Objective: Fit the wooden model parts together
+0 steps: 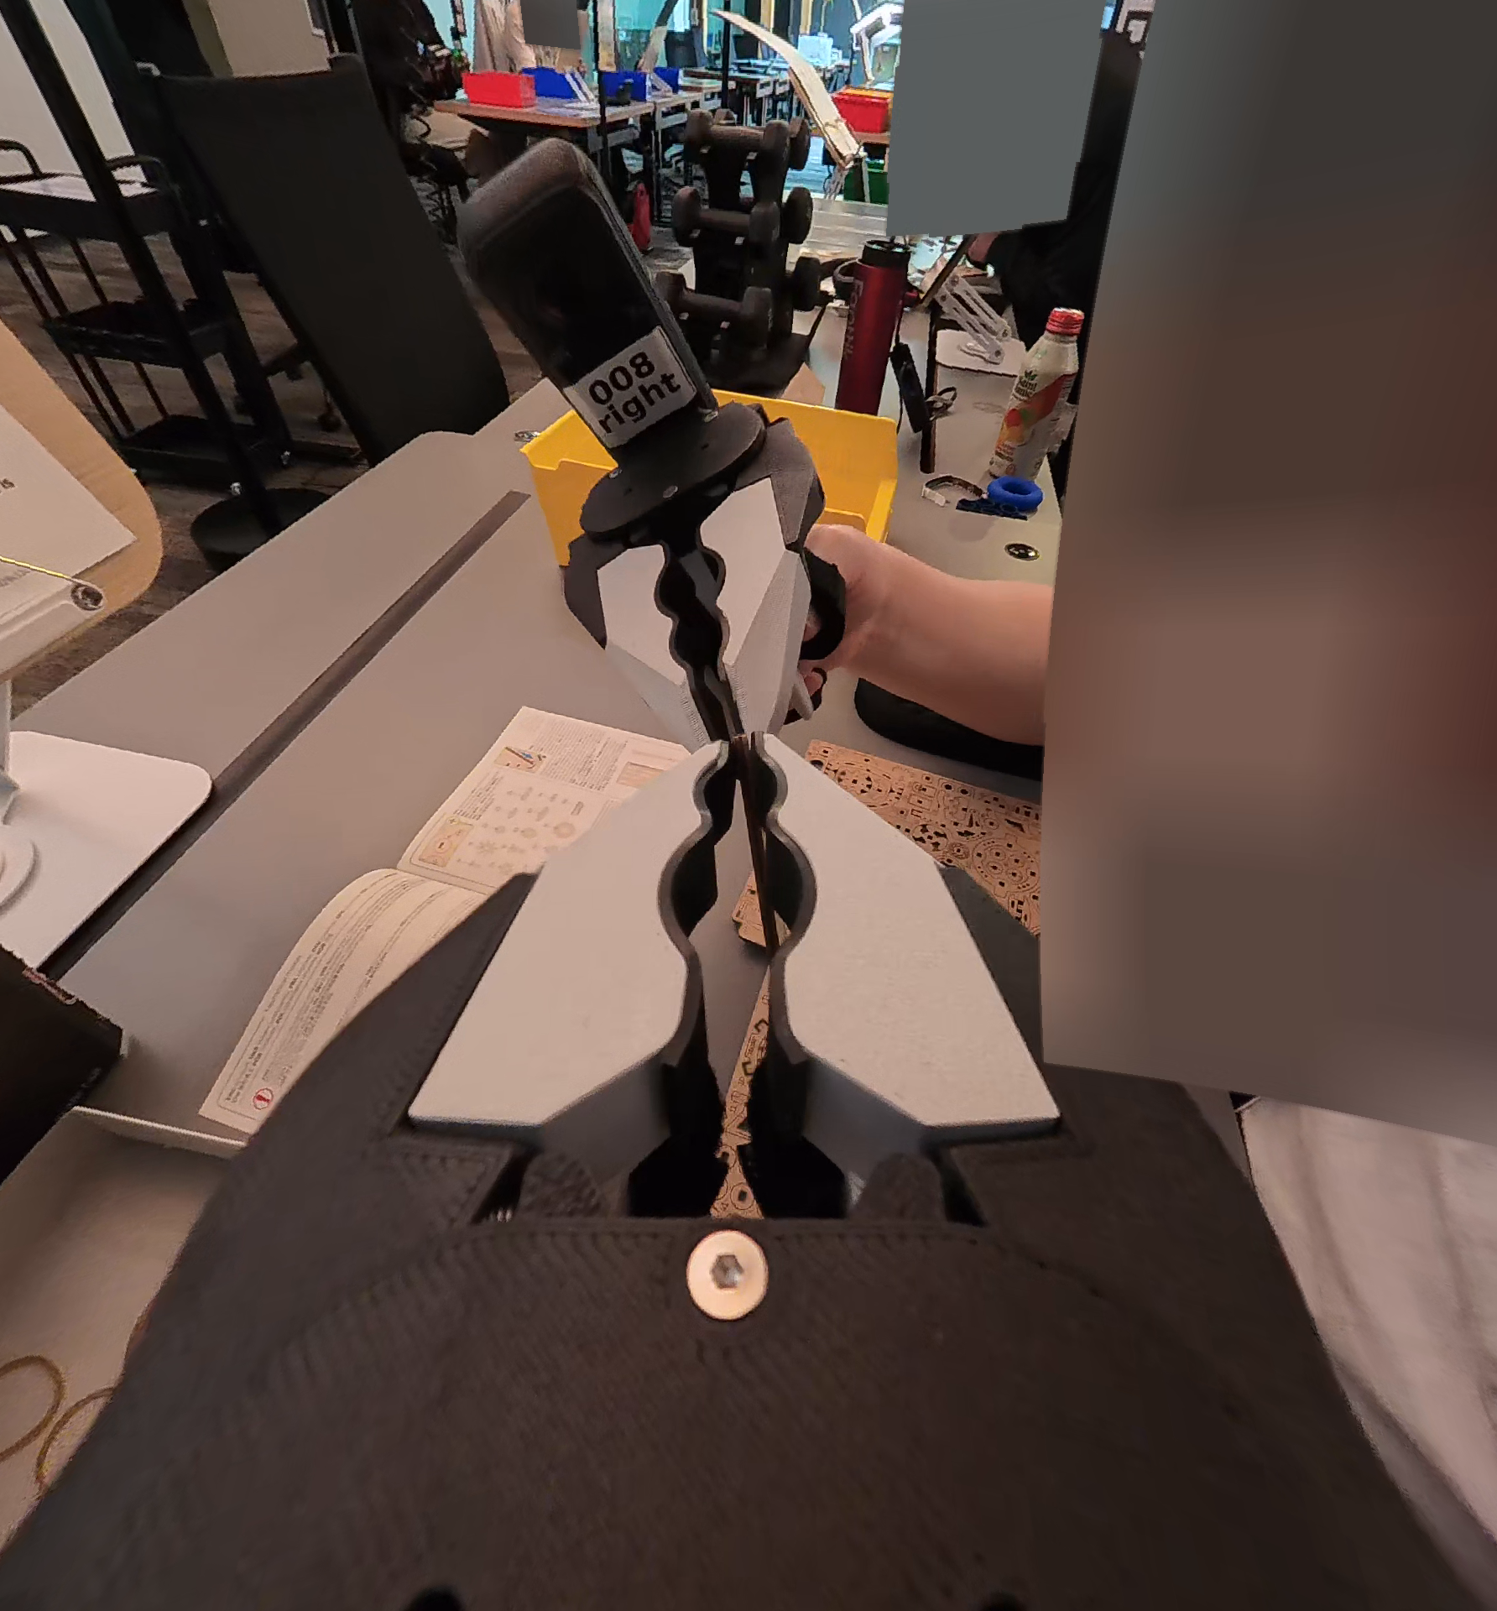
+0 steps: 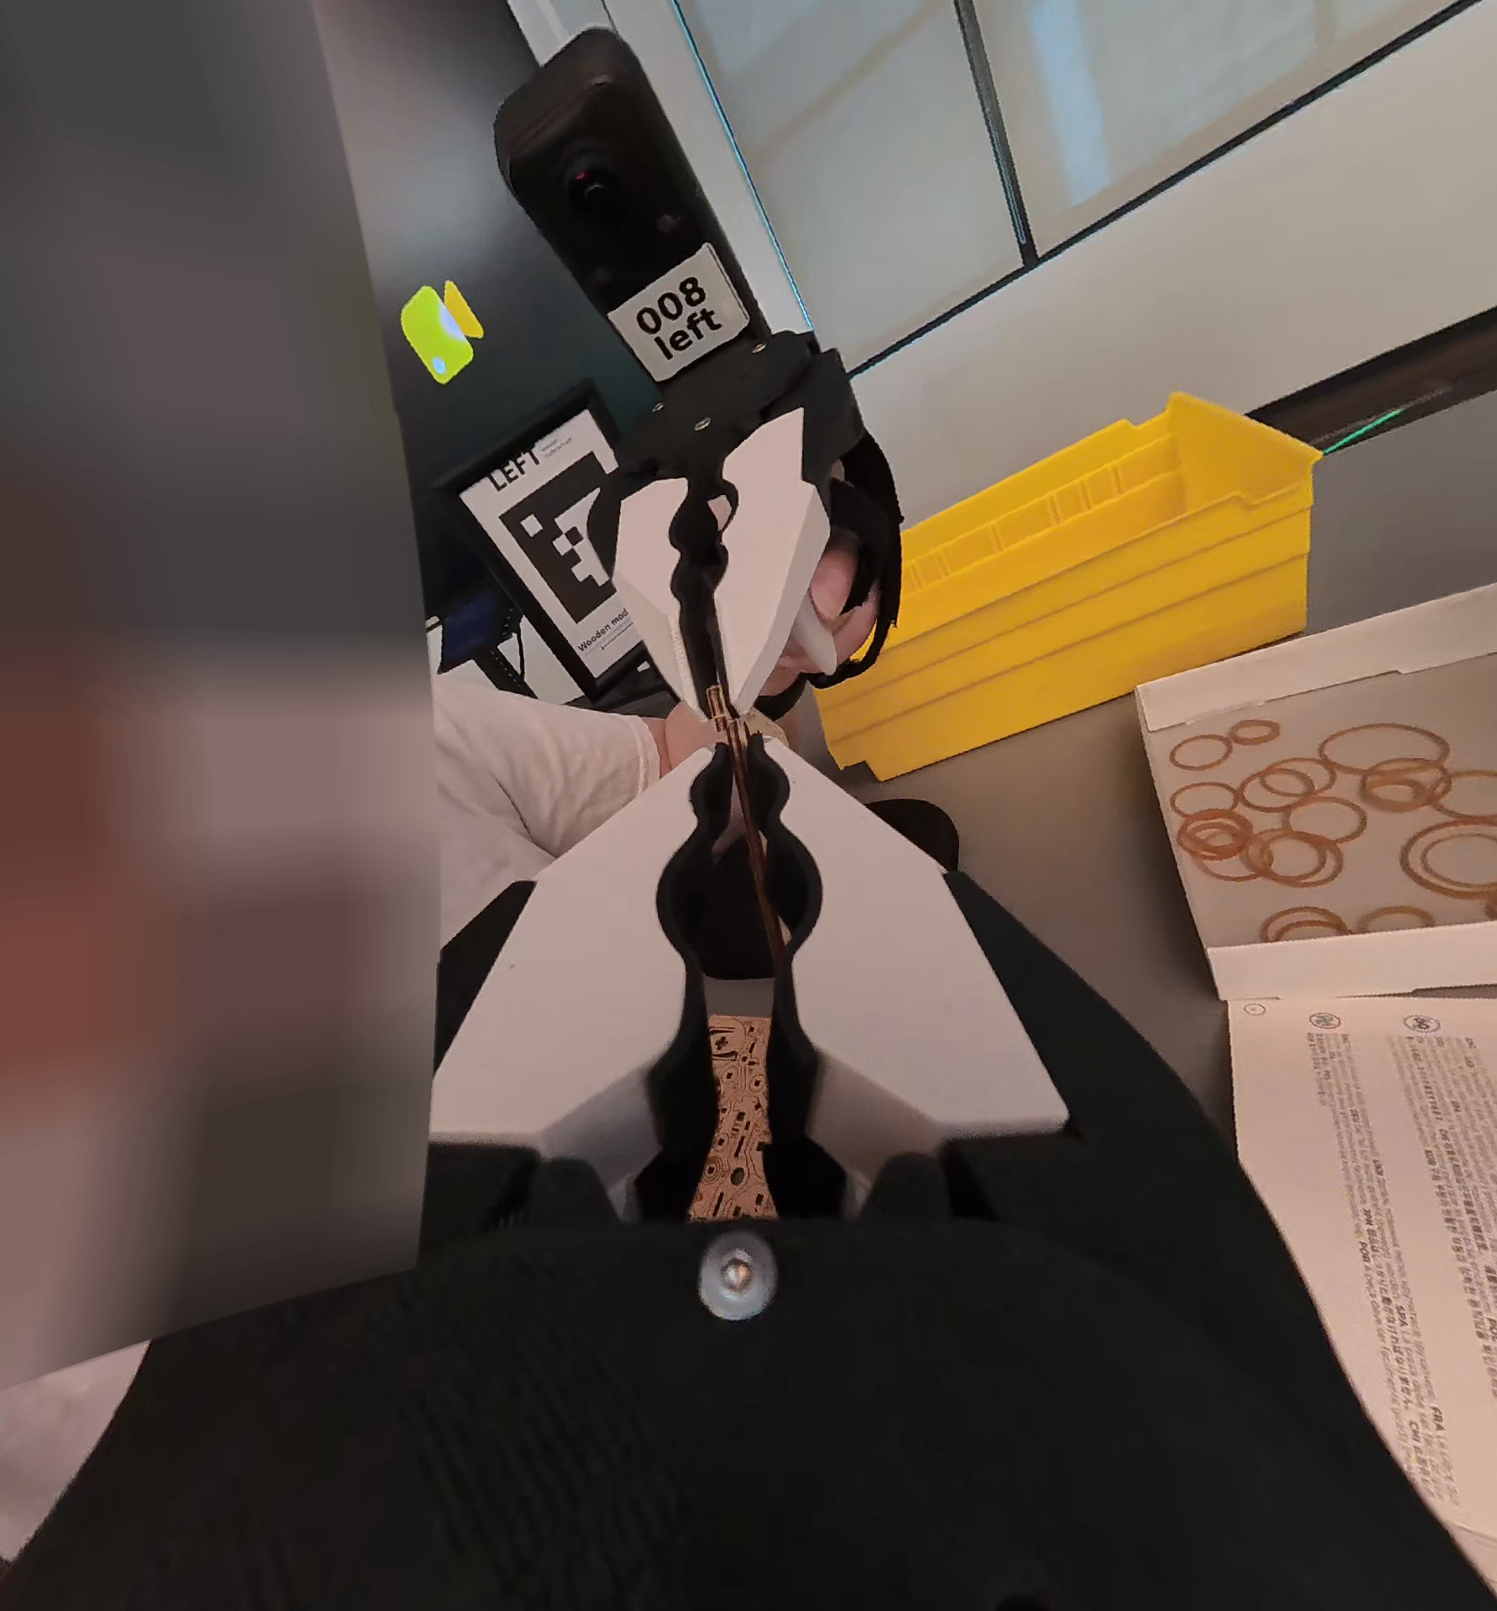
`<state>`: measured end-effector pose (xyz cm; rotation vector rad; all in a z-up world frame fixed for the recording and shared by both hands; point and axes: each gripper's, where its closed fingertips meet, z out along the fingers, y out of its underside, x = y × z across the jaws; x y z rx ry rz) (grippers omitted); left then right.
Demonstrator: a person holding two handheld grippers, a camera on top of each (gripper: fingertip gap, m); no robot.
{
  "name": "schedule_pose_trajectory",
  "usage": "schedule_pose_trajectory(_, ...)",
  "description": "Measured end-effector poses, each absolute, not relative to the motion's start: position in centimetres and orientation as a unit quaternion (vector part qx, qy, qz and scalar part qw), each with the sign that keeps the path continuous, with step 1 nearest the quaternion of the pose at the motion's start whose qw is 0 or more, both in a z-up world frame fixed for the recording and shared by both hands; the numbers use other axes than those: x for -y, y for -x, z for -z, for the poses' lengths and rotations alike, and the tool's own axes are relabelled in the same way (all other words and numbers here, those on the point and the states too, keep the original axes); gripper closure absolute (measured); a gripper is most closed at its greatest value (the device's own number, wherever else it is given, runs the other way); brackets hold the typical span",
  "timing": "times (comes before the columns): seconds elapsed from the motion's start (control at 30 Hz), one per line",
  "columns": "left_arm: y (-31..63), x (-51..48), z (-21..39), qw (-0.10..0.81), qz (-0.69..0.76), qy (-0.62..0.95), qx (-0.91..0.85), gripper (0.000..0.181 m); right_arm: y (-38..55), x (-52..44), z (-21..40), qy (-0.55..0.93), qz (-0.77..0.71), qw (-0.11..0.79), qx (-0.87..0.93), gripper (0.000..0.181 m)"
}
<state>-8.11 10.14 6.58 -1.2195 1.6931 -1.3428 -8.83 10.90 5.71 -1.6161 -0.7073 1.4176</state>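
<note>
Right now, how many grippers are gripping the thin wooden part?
2. The left gripper and the right gripper meet tip to tip above the table, each shut on the thin wooden part, seen edge-on. None hidden.

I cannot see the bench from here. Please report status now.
Left gripper, right gripper both shut on one thin wooden piece, tips nearly meeting. Piece held above wooden part sheet. Nothing in the way.

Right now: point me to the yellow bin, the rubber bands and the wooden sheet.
yellow bin [image 2: 1102,610], right wrist view, front wall.
rubber bands [image 2: 1303,811], right wrist view, middle of the pile.
wooden sheet [image 1: 945,811], left wrist view, flat cut-out face.
</note>
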Motion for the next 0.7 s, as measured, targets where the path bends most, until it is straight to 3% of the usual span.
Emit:
schedule_pose_trajectory(0.03, 8.1, -10.2, -6.5, 0.322, 0.513, 0.466, -0.645, 0.181, 8.8, -10.9, -5.6, 0.649, -0.570, 0.420, 0.278, 0.179)
schedule_pose_trajectory(0.7, 7.7, -10.8, -5.9, 0.293, 0.536, 0.488, -0.623, 0.181, 8.1, -11.2, -4.4, 0.675, -0.538, 0.410, 0.294, 0.179)
